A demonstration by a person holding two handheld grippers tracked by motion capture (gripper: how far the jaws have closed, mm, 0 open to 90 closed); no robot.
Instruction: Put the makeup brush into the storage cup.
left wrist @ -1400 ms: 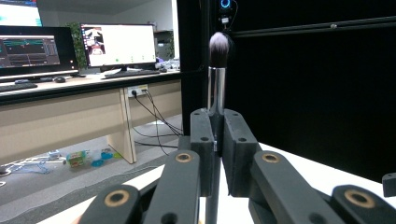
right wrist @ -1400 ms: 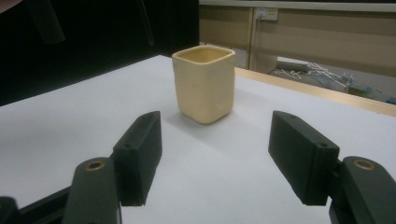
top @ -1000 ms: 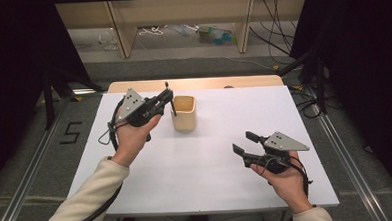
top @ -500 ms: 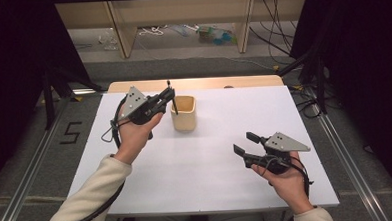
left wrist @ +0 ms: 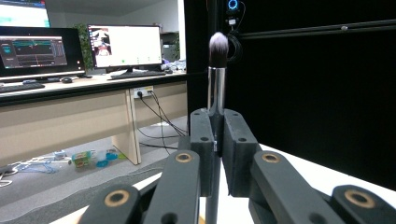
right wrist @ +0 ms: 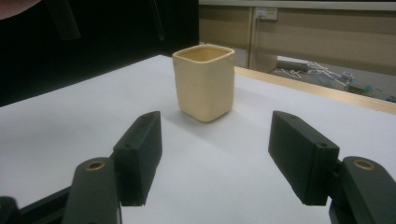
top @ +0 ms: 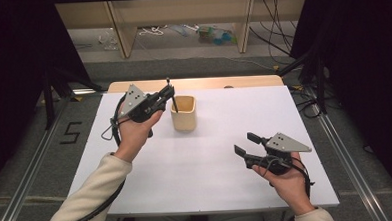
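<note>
Left gripper view: jaws clamped on the metal ferrule of a makeup brush, bristles up, handle running down between the pads. Grip looks centred, brush roughly vertical.

High view: left gripper holds the brush just left of the cream cup, handle tip near or just over the cup's rim, can't tell if it's inside. Cup stands upright on the white table, toward the far middle.

Likely step: drop the brush handle-first into the cup. To do it well: keep the brush plumb, centre the handle over the opening before lowering, release only once the tip is well below the rim. Light cup, a side nudge could tip it.

Left hand is raised, forearm reaching forward, gripper pointing right toward the cup.

Right gripper: jaws wide apart, empty, aimed at the cup, well apart from it. Right hand low near the front right of the table.
</note>
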